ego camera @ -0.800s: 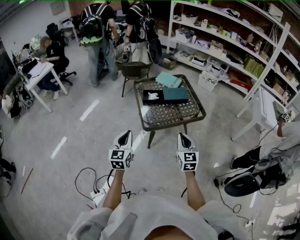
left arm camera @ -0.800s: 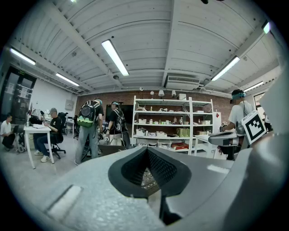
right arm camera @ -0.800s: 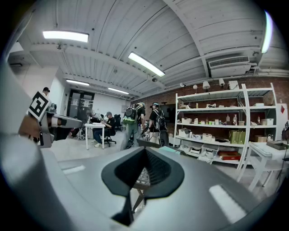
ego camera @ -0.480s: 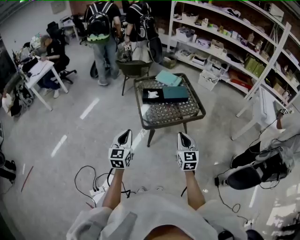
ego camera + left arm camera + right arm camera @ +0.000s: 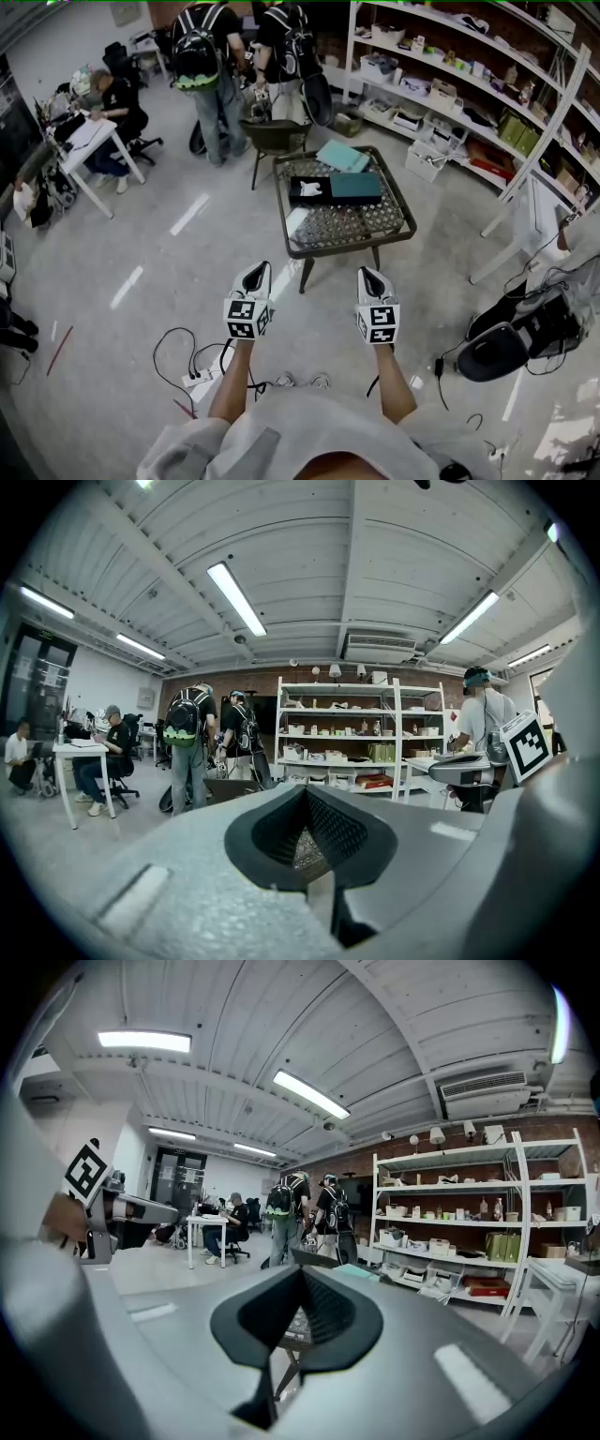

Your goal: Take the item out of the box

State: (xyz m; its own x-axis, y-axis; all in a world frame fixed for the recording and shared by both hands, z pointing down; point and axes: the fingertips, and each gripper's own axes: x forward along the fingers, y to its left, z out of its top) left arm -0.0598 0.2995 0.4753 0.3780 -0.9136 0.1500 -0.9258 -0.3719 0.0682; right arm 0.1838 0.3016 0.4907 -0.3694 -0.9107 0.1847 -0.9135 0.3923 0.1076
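Observation:
A low metal-framed table [image 5: 398, 228] stands on the floor ahead of me. On it lies an open black box [image 5: 312, 191] with a white item [image 5: 314, 188] inside, and a dark teal lid [image 5: 355, 187] beside it on the right. A lighter teal box [image 5: 340, 156] sits at the table's far edge. My left gripper [image 5: 255, 273] and right gripper [image 5: 369, 276] hover side by side short of the table, well apart from the box. Both are shut and empty, as the left gripper [image 5: 305, 834] and right gripper [image 5: 300, 1318] views show.
A chair [image 5: 272, 137] stands behind the table, with two people with backpacks [image 5: 202, 56] beyond it. White shelves [image 5: 469, 84] line the right side. Cables and a power strip [image 5: 200, 375] lie on the floor at my left. A black bag [image 5: 497, 349] lies at right; a seated person's desk [image 5: 89, 141] stands far left.
The view has shifted a little, and the table sits slightly lower in it. The two people with backpacks have stepped to the right. Both grippers keep the same pose, shut.

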